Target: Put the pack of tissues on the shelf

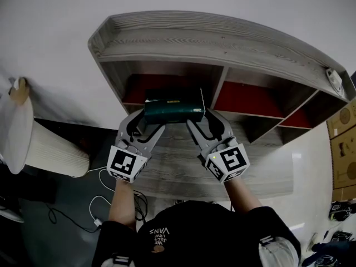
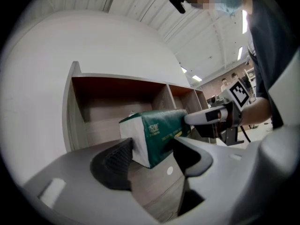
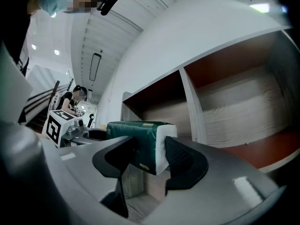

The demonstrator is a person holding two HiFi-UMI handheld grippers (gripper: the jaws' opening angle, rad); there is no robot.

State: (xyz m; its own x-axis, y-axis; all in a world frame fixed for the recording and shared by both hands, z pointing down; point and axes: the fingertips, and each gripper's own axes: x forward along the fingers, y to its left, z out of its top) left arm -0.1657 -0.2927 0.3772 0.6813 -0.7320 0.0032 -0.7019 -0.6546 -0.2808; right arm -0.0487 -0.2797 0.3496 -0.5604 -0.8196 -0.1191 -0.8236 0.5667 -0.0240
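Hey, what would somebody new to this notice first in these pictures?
The dark green pack of tissues stands out first, held up between the left gripper and the right gripper, one clamped on each end. It sits at the mouth of the leftmost compartment of a grey wooden shelf with red-lined compartments, set against a white wall.

Grey wood-grain shelf (image 1: 189, 43) with red-lined compartments, small white object (image 1: 334, 80) on its top.
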